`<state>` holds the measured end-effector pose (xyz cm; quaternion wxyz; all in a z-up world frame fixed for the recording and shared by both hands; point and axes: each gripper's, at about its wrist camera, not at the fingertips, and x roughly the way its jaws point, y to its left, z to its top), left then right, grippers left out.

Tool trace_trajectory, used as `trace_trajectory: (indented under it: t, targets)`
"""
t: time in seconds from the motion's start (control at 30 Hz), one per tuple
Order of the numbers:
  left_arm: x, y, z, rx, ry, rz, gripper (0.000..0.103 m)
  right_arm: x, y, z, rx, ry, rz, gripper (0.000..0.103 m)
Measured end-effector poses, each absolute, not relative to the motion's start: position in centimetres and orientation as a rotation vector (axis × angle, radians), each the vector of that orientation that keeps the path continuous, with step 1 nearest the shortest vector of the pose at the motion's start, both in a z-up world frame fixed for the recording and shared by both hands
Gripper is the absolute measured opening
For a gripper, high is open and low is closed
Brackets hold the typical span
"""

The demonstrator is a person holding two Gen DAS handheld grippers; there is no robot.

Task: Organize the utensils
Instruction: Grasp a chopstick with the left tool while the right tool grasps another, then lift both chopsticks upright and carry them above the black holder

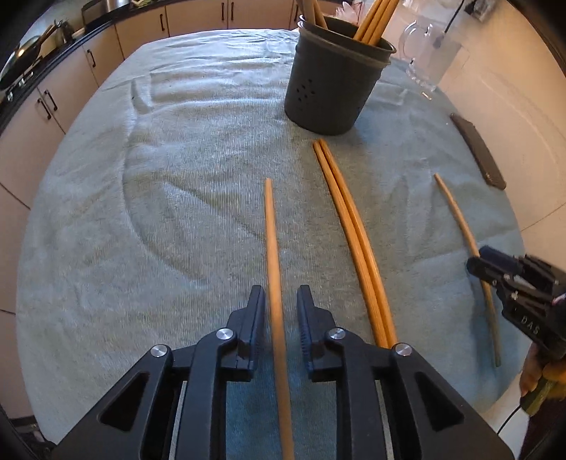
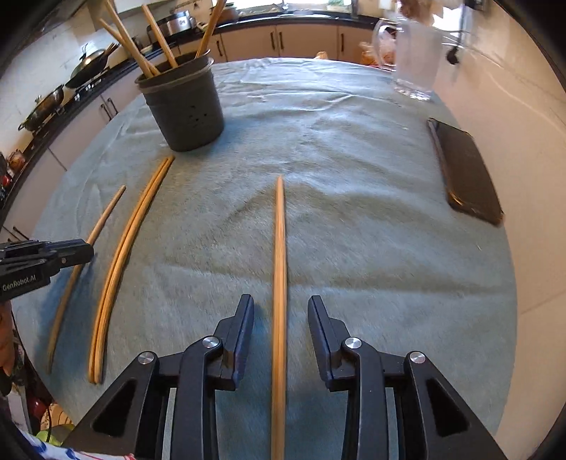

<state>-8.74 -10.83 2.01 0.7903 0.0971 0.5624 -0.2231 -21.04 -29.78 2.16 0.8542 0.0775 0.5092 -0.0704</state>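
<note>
A kitchen surrounds the table (image 2: 353,148), which wears a pale green towel. Beige cabinets (image 2: 304,40) with dark handles run under a black countertop (image 2: 311,18), woks (image 2: 88,67) sit on the stove, and daylight brightens the pale floor (image 2: 513,106).

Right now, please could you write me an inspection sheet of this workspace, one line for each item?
Surface: teal towel covers the table, with some wrinkles.
Job's things: dark holder stands upright with several chopsticks in it; four chopsticks lie on the towel: left single, pair lying side by side, right single.
Clutter: glass pitcher and dark phone near the towel's right edge.
Grippers: left gripper is open around the left single; right gripper is open around the right single; pads touch neither.
Cables: thin dark cable below the right hand.
Surroundings: kitchen cabinets and woks on a stove.
</note>
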Motion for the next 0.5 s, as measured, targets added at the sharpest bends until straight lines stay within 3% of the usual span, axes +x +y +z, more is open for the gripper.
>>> trace_trajectory:
  t: [0.23, 0.5]
  targets:
    - [-6.6, -11.2, 2.0, 0.214, 1.237, -0.47, 0.018, -17.7, -30.3, 2.3, 0.149, 1.124, -0.142, 0.017]
    - [-6.0, -12.1, 2.0, 0.248, 1.21, -0.485, 0.018, -15.4, -30.6, 2.3, 0.129, 1.178, -0.126, 0.011]
